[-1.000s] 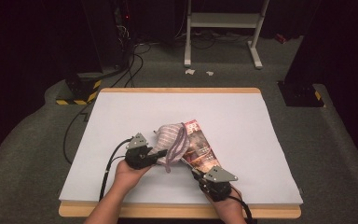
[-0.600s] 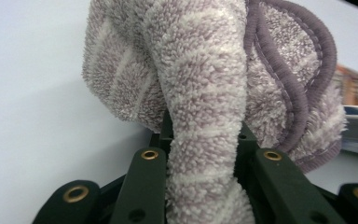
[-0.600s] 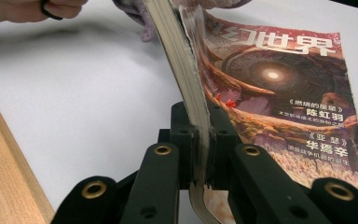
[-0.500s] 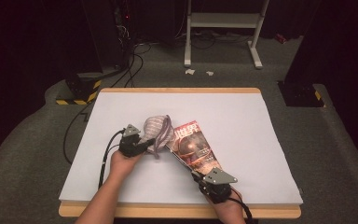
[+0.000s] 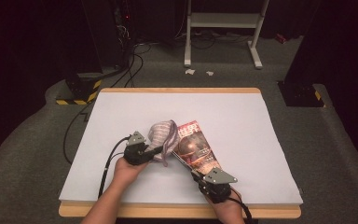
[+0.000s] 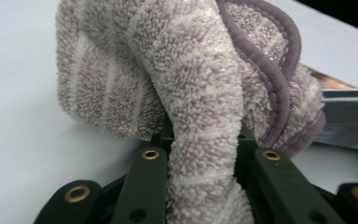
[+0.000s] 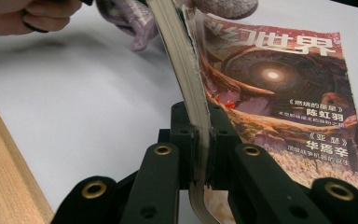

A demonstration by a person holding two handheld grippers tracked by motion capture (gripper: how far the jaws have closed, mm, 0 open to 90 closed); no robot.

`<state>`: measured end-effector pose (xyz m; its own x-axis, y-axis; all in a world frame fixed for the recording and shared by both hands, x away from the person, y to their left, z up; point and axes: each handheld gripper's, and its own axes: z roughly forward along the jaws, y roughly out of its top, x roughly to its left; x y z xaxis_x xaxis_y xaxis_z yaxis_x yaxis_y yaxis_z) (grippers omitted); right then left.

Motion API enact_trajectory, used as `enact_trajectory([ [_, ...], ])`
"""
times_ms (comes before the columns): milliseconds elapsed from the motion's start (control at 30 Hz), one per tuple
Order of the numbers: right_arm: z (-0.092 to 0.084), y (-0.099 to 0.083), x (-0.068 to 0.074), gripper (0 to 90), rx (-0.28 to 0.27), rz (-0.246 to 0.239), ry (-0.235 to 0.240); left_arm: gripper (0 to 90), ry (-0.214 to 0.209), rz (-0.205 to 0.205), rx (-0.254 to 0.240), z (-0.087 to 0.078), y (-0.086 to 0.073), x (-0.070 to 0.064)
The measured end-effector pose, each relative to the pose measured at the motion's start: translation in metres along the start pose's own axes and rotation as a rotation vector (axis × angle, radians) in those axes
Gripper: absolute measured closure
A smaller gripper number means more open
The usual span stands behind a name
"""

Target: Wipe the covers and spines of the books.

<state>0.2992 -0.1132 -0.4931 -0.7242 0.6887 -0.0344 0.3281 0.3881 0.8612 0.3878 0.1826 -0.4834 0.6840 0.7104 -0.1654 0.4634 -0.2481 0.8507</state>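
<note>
A fluffy purple-and-white striped towel (image 5: 162, 134) is bunched up left of centre on the white table top (image 5: 242, 116); my left gripper (image 5: 154, 150) is shut on a fold of the towel (image 6: 200, 116). A magazine (image 5: 196, 147) with a dark red cover lies beside the towel, its near edge lifted off the table. My right gripper (image 5: 196, 173) is shut on that lifted edge; in the right gripper view the magazine (image 7: 279, 98) stands tilted between the jaws and the towel (image 7: 135, 18) lies at its far end.
The table's wooden front edge (image 5: 168, 211) runs just under both forearms. Beyond the table stand a white metal frame (image 5: 223, 28), cables on the floor (image 5: 135, 51) and a black-and-yellow striped base (image 5: 77, 95). Open table top lies to the right and back.
My left gripper swung the towel left off the magazine and up the table, then came back down a little. The right gripper and the magazine stayed put.
</note>
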Motion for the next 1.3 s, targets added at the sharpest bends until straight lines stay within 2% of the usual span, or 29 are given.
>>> enact_trajectory([
  [167,0.001,0.0,0.0,84.5,-0.008,0.005,-0.002,74.0,-0.061,0.059,-0.021,-0.007,0.005,-0.032],
  [233,0.001,0.0,0.0,84.5,-0.009,0.004,-0.004,73.9,-0.067,0.068,-0.023,-0.007,0.005,-0.036],
  [267,0.001,0.001,0.0,84.5,-0.01,0.005,-0.004,74.0,-0.084,0.095,-0.03,-0.009,0.008,-0.048],
  [333,0.001,0.001,-0.001,84.5,-0.013,0.006,-0.006,73.9,-0.11,0.114,-0.037,-0.011,0.011,-0.059],
  [367,0.001,0.001,-0.001,84.5,-0.013,0.006,-0.006,73.9,-0.11,0.114,-0.037,-0.011,0.011,-0.059],
  [400,0.002,0.001,-0.001,84.5,-0.016,0.008,-0.008,73.9,-0.124,0.126,-0.041,-0.012,0.013,-0.068],
  [467,0.002,0.002,-0.001,84.5,-0.017,0.009,-0.008,73.8,-0.132,0.135,-0.044,-0.013,0.014,-0.072],
  [500,0.003,0.002,0.0,84.5,-0.018,0.008,-0.01,73.8,-0.143,0.148,-0.045,-0.014,0.015,-0.08],
  [533,0.003,0.002,0.0,84.5,-0.018,0.008,-0.01,73.8,-0.146,0.151,-0.045,-0.015,0.016,-0.083],
  [633,0.003,0.001,-0.001,84.4,-0.018,0.007,-0.009,73.6,-0.135,0.173,-0.049,-0.014,0.016,-0.087],
  [900,0.004,0.001,0.001,84.4,-0.008,0.001,-0.008,73.4,-0.082,0.142,-0.044,-0.009,0.013,-0.07],
  [967,0.004,0.002,0.001,84.5,-0.007,0.003,-0.009,73.5,-0.04,0.124,-0.04,-0.005,0.011,-0.058],
  [1000,0.004,0.002,0.001,84.4,-0.007,0.002,-0.01,73.5,-0.029,0.116,-0.037,-0.004,0.01,-0.053],
  [1033,0.004,0.002,0.001,84.4,-0.007,0.002,-0.01,73.5,-0.029,0.116,-0.037,-0.004,0.01,-0.053],
  [1067,0.004,0.001,0.001,84.4,-0.008,0.002,-0.008,73.5,-0.007,0.09,-0.03,-0.001,0.009,-0.042],
  [1100,0.005,0.001,0.001,84.4,-0.008,0.001,-0.008,73.6,0.009,0.082,-0.027,0.0,0.008,-0.036],
  [1167,0.005,0.001,0.001,84.4,-0.006,0.0,-0.008,73.6,0.02,0.072,-0.023,0.001,0.007,-0.031],
  [1200,0.005,0.001,0.002,84.4,-0.004,-0.002,-0.008,73.6,0.051,0.046,-0.014,0.004,0.005,-0.017],
  [1233,0.005,0.001,0.002,84.4,-0.004,-0.003,-0.008,73.6,0.064,0.034,-0.01,0.006,0.004,-0.012],
  [1300,0.005,0.001,0.002,84.4,-0.005,-0.007,-0.008,73.6,0.076,0.034,-0.005,0.007,0.004,-0.007],
])
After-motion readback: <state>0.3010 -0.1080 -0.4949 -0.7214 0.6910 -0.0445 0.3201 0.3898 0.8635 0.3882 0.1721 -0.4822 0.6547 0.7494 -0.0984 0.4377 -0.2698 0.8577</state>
